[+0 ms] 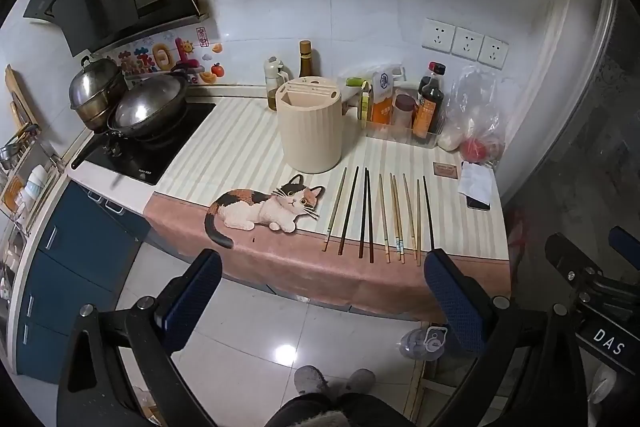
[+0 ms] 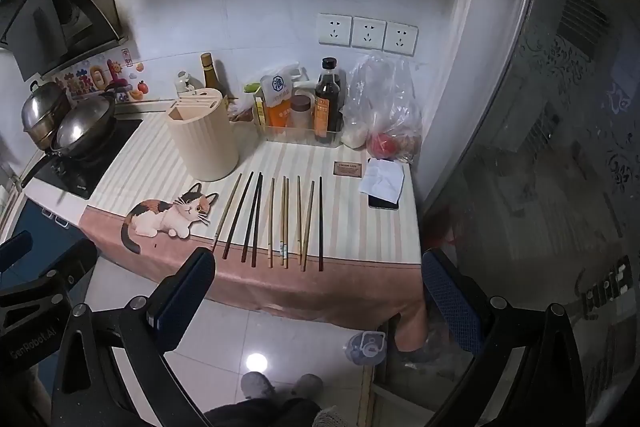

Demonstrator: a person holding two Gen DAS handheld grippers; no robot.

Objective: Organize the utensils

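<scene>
Centre frame, both wrist views: ten chopsticks (image 1: 374, 217) lie side by side on the striped cloth (image 1: 240, 151), tips pointing away toward the wall, near ends close to the counter's front edge. Beige holder (image 1: 311, 125) stands upright just behind their left end, beside the printed cat (image 1: 264, 207).

Left gripper (image 1: 320, 303): jaws spread fully apart, nothing between them, hanging off the counter over the floor. Right gripper (image 2: 318, 301): same, wide apart and empty, in front of the row's right half.

Status, judged: nothing picked yet; all sticks remain outside the holder.

Risks, judged:
- Sticks lie thin and flat; pads may skid over them or pinch the cloth instead.
- Two dark sticks (image 1: 367, 215) touch, and one pale pair nearly does; a grasp could catch both or flick a neighbour.
- Near ends sit by the edge; a nudge toward the bottom of the frame could roll one onto the floor.
- Holder's slots look narrow; a tilted stick could snag on the rim.
</scene>
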